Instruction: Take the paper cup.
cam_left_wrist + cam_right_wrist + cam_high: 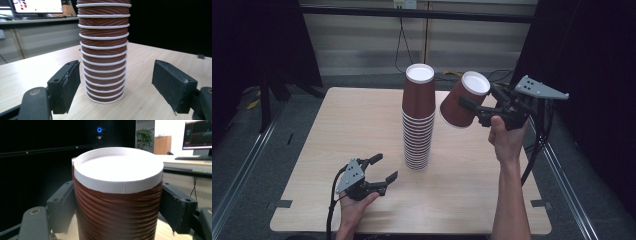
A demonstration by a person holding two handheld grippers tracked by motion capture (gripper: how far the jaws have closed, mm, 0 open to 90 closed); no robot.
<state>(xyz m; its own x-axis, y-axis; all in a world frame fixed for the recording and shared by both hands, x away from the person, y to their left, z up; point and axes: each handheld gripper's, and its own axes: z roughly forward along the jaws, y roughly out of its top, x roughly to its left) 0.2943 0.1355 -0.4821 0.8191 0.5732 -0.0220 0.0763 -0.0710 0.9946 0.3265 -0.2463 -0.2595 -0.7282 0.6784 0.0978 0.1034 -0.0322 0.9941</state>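
High view shows the right gripper [474,111] clamped on a single brown paper cup [463,100], upside down and tilted, just right of the inverted cup stack [417,117] on the table [337,130]. Level it and centre it over the stack's top before lowering. Left gripper [381,169] rests open and empty. Left gripper view reveals the stack's rims [103,53]; right gripper view shows pads [61,207] pressing the cup's ribbed wall.

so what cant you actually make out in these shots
- High view: the single cup hides the tips of the right gripper behind it.
- Left gripper view: the top of the cup stack is cut off by the upper edge.
- Right gripper view: the cup's mouth lies below the bottom edge.
- High view: the stack's lowest rims are too small to count.
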